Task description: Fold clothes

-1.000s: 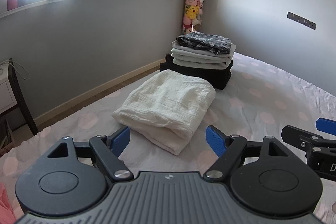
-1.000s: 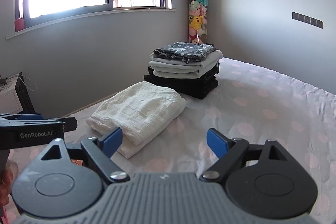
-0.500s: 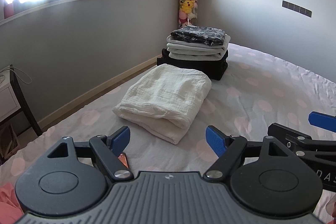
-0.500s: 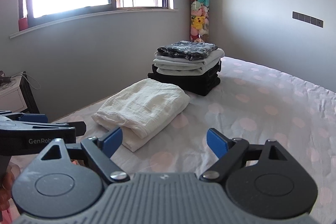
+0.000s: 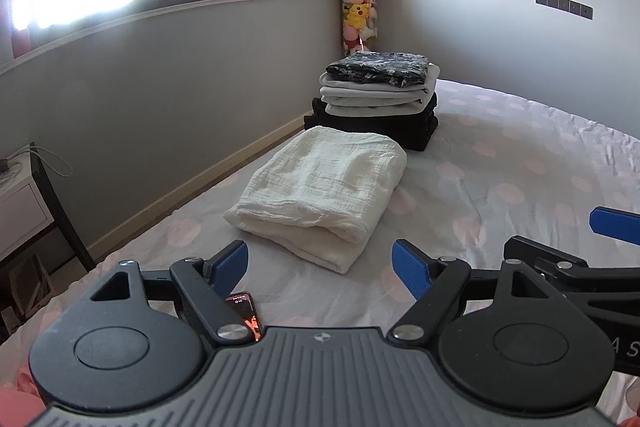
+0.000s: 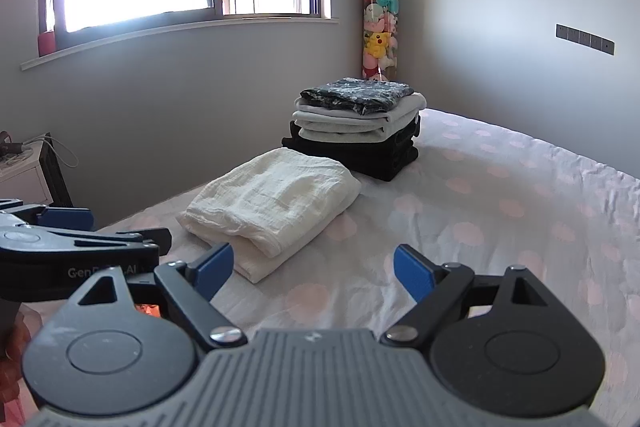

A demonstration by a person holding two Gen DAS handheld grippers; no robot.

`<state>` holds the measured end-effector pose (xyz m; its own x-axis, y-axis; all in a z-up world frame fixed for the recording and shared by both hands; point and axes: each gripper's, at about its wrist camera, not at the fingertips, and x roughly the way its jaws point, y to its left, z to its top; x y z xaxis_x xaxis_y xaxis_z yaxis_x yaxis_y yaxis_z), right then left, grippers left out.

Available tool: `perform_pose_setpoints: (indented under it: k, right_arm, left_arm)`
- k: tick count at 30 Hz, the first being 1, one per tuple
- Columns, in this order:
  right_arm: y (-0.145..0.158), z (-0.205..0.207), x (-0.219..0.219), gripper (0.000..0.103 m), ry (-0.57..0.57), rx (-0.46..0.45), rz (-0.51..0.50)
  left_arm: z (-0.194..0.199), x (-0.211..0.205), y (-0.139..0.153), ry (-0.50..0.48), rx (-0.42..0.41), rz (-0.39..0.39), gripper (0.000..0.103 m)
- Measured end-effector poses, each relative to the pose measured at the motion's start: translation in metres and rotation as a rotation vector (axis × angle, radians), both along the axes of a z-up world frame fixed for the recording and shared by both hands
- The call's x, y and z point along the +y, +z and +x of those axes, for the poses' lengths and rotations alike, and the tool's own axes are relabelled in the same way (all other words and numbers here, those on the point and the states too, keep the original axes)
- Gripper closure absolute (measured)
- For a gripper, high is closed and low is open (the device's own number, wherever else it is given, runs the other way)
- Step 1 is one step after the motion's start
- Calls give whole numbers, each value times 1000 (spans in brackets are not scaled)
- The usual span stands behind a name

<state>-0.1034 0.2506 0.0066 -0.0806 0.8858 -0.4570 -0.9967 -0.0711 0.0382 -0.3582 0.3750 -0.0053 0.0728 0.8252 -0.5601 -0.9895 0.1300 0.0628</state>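
Two grippers hover side by side over the bed (image 5: 500,155), left gripper (image 5: 320,267) and right gripper (image 6: 314,269) each with jaws spread and nothing between them. One folded cream cloth (image 5: 320,187) lies ahead near the bed's left edge, just before one stack (image 5: 376,95) — bare sheet stretches to the right

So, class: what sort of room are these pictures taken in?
Most likely a bedroom: a bed with spotted sheets, folded clothes stacked on it, and a tube of soft toys in the corner.
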Motion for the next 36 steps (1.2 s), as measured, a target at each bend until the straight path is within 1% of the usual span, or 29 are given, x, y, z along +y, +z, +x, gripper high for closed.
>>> perform_pose_setpoints:
  k: [12,36]
  right_arm:
    - [-3,-4,-4,14,-1,1,-13]
    - [2,-3,-7,14,-8,-3,-18]
  left_arm:
    - [0,-3,1,17,36,5,9]
    - [1,-3,2,10,25,-10,9]
